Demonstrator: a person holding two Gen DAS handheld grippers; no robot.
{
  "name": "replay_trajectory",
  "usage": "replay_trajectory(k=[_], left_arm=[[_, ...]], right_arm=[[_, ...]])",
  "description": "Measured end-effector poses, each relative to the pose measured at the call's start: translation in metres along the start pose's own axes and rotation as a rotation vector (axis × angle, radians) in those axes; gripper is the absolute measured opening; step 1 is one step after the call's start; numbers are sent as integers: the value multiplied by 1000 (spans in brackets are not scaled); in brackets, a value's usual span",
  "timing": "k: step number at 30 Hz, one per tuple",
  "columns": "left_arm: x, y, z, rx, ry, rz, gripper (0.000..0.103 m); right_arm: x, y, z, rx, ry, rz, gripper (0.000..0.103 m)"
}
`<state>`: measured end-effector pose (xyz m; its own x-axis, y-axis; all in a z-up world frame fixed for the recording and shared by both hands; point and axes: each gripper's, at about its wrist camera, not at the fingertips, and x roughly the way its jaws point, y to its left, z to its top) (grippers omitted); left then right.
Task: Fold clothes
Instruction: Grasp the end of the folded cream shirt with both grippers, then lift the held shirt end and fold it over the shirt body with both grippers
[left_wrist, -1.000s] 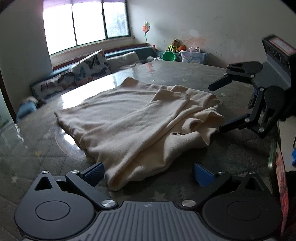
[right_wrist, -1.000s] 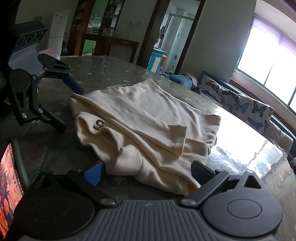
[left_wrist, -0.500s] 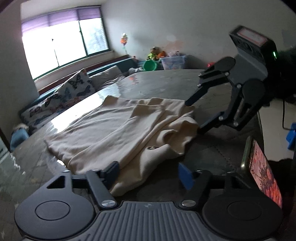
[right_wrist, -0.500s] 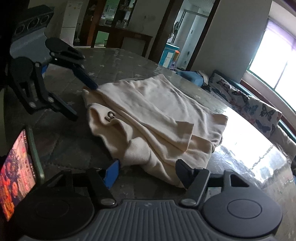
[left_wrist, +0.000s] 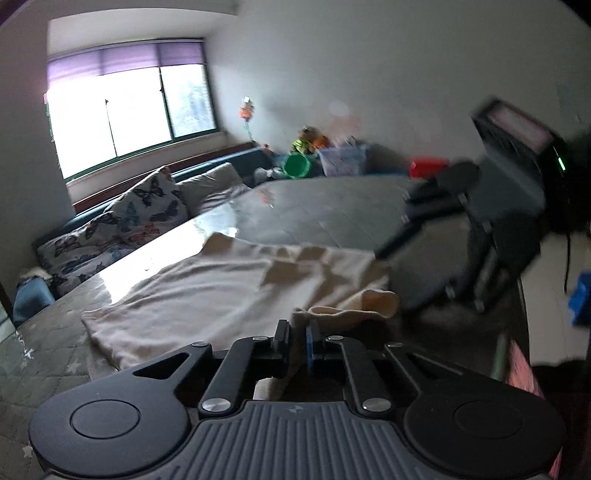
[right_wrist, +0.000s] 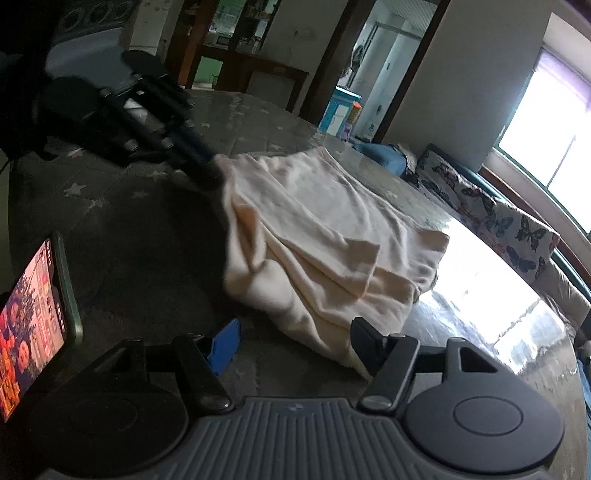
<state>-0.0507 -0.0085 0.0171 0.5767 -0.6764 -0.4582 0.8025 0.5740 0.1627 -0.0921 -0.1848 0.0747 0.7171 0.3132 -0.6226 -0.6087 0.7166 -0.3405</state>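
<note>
Left wrist view showed the left gripper (left_wrist: 297, 334) clamped on a corner of the cream garment (left_wrist: 229, 291), likely to lift it for a fold. Most of the garment lay crumpled on the table (right_wrist: 147, 229). Tilted downward, the right gripper (right_wrist: 291, 343) stood half open, empty, near the garment's edge.

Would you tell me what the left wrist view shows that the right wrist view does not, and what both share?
Only the left wrist view shows the green basin and toys by the far wall, and the left gripper shut on a cloth edge seen close up. Only the right wrist view shows the doorway and the open right gripper with its jaws apart. Both share the cream garment, table, butterfly cushions and lit phone.
</note>
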Motion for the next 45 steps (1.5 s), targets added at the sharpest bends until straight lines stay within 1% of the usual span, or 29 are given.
replay_trajectory(k=[2, 3, 4, 5, 6, 7, 8, 10, 11, 12, 13, 15, 17, 22, 23, 24, 25, 26, 27, 29, 33, 38, 41, 45], left_arm=[[3, 6, 3, -20, -5, 1, 9], [5, 7, 4, -30, -3, -5, 9], [6, 9, 4, -39, -1, -10, 9], [7, 10, 4, -45, 2, -15, 10], [7, 9, 3, -35, 6, -14, 11], [6, 8, 2, -26, 11, -14, 14], [3, 5, 0, -15, 15, -19, 15], [-4, 0, -5, 9, 14, -12, 25], [-8, -2, -7, 21, 14, -8, 38], [-10, -5, -10, 36, 13, 2, 47], [-13, -7, -12, 51, 13, 12, 49], [-15, -11, -17, 69, 21, 22, 56], [-12, -14, -20, 89, 34, 25, 57], [-3, -28, -25, 185, 55, 9, 57], [0, -29, -26, 195, 63, 9, 54], [4, -28, -27, 193, 73, 13, 42], [7, -27, -27, 191, 83, 16, 35], [10, -26, -28, 185, 93, 19, 23], [12, -23, -28, 165, 98, 22, 16], [10, -19, -28, 136, 87, 29, 12], [-6, -18, -22, 106, 51, 44, 10], [-30, -20, -15, 67, 34, 44, 10], [-50, -28, -11, 52, 31, 18, 10], [-81, -39, -7, 41, 46, -30, 10]], right_arm=[[5, 1, 3, -3, -16, -8, 66], [9, 2, 4, 0, -21, -11, 62], [12, 1, 6, 9, -25, -12, 50], [15, 1, 8, 19, -27, -12, 44], [18, -1, 9, 34, -26, -3, 33], [21, -3, 11, 57, -27, 9, 26], [22, -6, 11, 75, -28, 15, 25], [21, -11, 12, 109, -33, 24, 20], [21, -15, 13, 130, -37, 32, 20], [20, -18, 13, 152, -38, 40, 19], [19, -21, 13, 173, -40, 46, 18], [19, -26, 14, 205, -41, 54, 18], [18, -29, 15, 232, -43, 57, 18], [16, -34, 17, 281, -50, 56, 16], [16, -34, 17, 283, -52, 55, 16], [15, -34, 17, 286, -53, 53, 16], [15, -34, 17, 289, -55, 51, 15], [16, -34, 17, 292, -56, 50, 14], [16, -33, 16, 295, -59, 48, 12], [13, -32, 15, 300, -73, 47, 11], [4, -27, 15, 303, -108, 42, 10], [-20, -16, 18, 267, -157, 53, 9], [-38, -8, 19, 247, -171, 73, 9], [-68, 3, 21, 232, -160, 128, 9]])
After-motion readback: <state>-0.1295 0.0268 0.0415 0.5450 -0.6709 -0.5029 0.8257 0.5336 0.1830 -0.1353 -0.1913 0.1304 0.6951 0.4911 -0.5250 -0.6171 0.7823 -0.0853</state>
